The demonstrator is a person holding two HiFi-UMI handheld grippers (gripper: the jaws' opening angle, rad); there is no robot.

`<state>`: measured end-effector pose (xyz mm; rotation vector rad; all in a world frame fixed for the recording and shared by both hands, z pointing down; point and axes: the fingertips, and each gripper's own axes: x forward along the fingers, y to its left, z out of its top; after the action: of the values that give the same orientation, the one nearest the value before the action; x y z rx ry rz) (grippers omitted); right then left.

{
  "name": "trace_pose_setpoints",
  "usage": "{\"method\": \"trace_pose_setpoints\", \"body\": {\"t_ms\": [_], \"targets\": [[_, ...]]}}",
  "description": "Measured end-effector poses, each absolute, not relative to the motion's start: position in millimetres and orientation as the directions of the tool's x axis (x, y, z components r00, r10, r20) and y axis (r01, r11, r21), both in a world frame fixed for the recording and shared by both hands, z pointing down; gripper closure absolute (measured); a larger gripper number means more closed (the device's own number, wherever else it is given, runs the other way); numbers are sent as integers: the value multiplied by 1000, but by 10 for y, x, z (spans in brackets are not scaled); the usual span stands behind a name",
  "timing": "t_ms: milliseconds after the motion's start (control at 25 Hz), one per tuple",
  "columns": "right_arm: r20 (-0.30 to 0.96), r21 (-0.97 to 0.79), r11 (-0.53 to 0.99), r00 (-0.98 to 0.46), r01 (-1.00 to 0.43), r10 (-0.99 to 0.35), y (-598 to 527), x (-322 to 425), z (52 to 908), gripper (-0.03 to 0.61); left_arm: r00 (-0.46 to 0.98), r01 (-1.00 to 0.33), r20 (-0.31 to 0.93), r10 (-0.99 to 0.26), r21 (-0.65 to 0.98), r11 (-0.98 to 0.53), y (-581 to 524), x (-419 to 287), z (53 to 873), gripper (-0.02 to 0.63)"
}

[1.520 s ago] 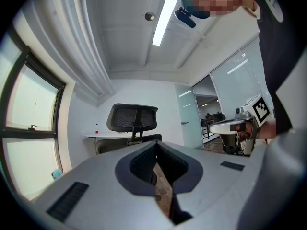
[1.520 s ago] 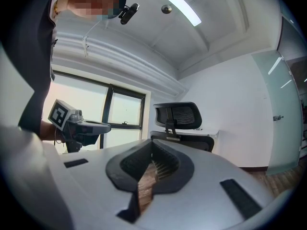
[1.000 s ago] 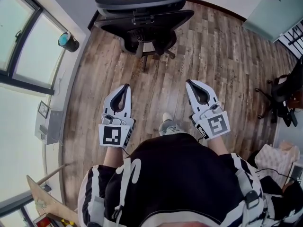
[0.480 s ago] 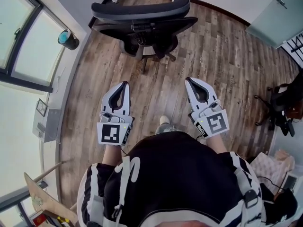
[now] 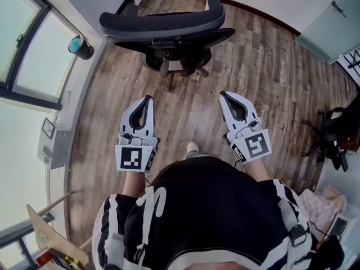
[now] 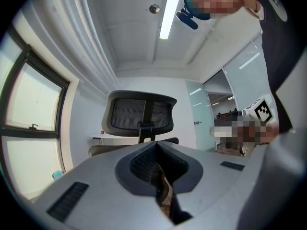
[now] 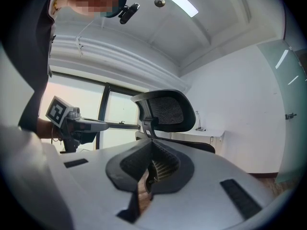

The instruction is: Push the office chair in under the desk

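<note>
The black mesh-backed office chair (image 5: 163, 22) stands on the wood floor with its back towards me, its seat (image 5: 185, 38) beyond the backrest. It shows upright in the left gripper view (image 6: 140, 114) and the right gripper view (image 7: 165, 110), with a white desk (image 6: 108, 139) behind it. My left gripper (image 5: 148, 100) and right gripper (image 5: 223, 95) are held side by side short of the chair, apart from it. Both are shut with nothing between the jaws.
A window wall with a sill (image 5: 67, 111) runs along the left, and a blue-topped cup (image 5: 80, 48) stands on it. Another black chair (image 5: 337, 129) is at the right edge and a pale glass panel (image 5: 332, 16) at the top right. My shoe (image 5: 192, 148) is between the grippers.
The chair has come lower in the head view and nearer to both grippers as I moved towards it. Both grippers stayed shut and level.
</note>
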<state>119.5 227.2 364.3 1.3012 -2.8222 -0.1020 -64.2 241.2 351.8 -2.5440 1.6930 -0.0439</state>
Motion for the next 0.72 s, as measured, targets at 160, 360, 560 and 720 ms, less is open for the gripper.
{"method": "trace_pose_setpoints", "body": {"t_ms": [160,360,560,720], "targets": [[13,69,658,-659,-749,-752,2149,1199,3688,569,373,-926,-32,-927,-79,-370,2305,-619,3513,606],[7,63,675,-676,-735,-737,2069,1187,3688,569,343,-937,-29,-939,-80,-339,2267,-666,3529,606],[12,52,686,-687,-725,-727,2026,1136,3712,569,314,-948,-43,-949,-77,-310,2231,-761,3512,606],[13,50,674,-674,-737,-739,1974,1068,3694,569,327,-943,-47,-944,-84,-323,2126,-843,3481,606]]}}
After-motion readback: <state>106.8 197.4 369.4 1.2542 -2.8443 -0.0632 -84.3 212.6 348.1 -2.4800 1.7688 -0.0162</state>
